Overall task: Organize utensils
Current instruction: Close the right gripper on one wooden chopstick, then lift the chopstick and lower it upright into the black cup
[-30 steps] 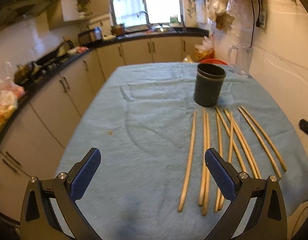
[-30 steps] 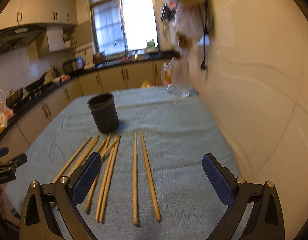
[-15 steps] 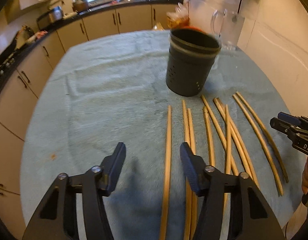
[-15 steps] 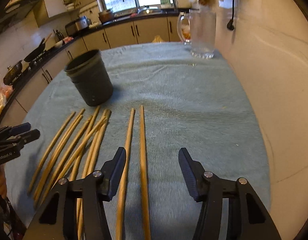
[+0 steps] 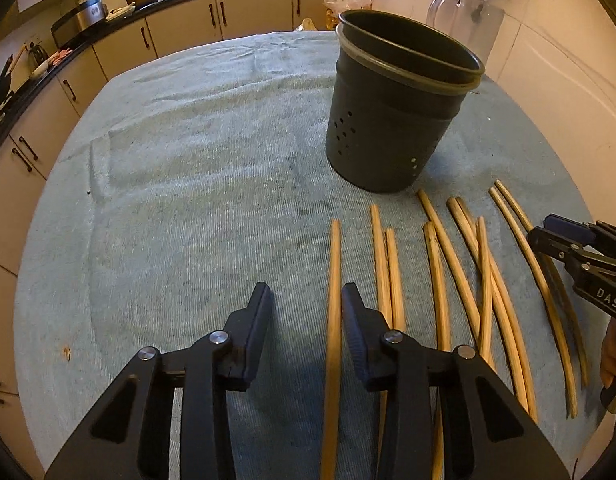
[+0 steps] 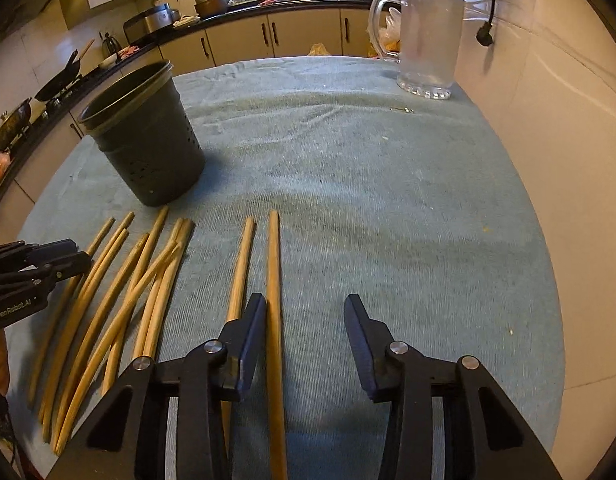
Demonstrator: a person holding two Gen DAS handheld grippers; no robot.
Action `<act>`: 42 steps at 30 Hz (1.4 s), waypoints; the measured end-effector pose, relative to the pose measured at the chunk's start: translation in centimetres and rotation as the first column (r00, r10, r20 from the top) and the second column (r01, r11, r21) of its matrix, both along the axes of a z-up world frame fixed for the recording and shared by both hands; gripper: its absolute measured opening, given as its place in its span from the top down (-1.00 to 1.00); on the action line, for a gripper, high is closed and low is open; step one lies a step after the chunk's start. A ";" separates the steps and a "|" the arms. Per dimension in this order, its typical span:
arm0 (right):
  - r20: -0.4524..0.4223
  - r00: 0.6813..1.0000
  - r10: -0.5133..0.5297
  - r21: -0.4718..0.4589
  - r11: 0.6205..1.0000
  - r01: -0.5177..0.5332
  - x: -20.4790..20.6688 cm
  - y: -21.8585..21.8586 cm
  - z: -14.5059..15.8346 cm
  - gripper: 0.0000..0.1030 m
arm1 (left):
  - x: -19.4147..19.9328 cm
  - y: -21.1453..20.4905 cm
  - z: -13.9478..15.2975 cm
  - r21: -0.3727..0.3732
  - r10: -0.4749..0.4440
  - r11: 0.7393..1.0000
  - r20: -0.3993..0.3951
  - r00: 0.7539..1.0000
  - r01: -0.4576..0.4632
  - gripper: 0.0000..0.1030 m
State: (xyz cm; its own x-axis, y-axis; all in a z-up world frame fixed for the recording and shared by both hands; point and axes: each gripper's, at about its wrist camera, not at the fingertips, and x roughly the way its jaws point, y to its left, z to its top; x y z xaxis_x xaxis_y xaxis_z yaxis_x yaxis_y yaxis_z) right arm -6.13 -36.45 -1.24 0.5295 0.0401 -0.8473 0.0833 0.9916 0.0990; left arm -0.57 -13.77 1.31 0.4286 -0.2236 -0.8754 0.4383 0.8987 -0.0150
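Counter (image 6: 388, 184) draped in a pale blue-grey terry cloth, carrying everything. Landmark: dark grey round perforated utensil holder (image 5: 392, 120), upright on the cloth, nothing visible inside.

Clear ribbed-base glass pitcher (image 6: 428, 40) stands well behind the holder, toward the wall side, apart from it.

Light wooden chopsticks (image 5: 464, 280) lie flat in a loose fan just in front of the holder, tips pointing roughly at it, none touching it. A few in the middle cross each other; the rest run near parallel.

Left gripper (image 5: 306, 312): jaws spread partway, low over the cloth in front of the holder. The leftmost chopstick (image 5: 334, 300) of the fan runs up between its fingers, close to the right-hand one; contact unclear, not pinched.

Right gripper (image 6: 306, 320): jaws spread partway, at the far end of the fan from the holder. The outermost chopstick (image 6: 274, 264) sits between its fingers, right against the left-hand one. Not pinched.
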 end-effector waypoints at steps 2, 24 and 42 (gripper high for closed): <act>-0.004 1.000 0.005 -0.027 1.000 -0.005 0.7 0.2 -0.1 0.16 | 0.3 -0.1 0.0 -0.003 -0.003 1.000 -0.005 1.000 0.003 0.31; -0.120 0.992 0.045 -0.012 0.999 -0.047 6.2 0.8 1.0 0.89 | 0.5 0.3 1.3 -0.059 0.049 0.997 0.005 0.999 -0.049 0.90; 0.289 0.957 -0.019 0.033 0.999 0.009 -7.2 0.7 14.4 0.89 | -10.6 3.9 12.5 -0.186 0.075 0.982 0.320 0.945 -0.015 0.90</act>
State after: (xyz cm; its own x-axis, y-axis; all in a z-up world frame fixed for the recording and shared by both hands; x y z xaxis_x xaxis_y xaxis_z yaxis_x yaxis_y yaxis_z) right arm -13.29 -35.80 13.19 0.7522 0.0549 -0.6567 0.0605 0.9866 0.1517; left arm -11.21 -9.84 13.77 0.6953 -0.3372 -0.6348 0.4055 0.9132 -0.0410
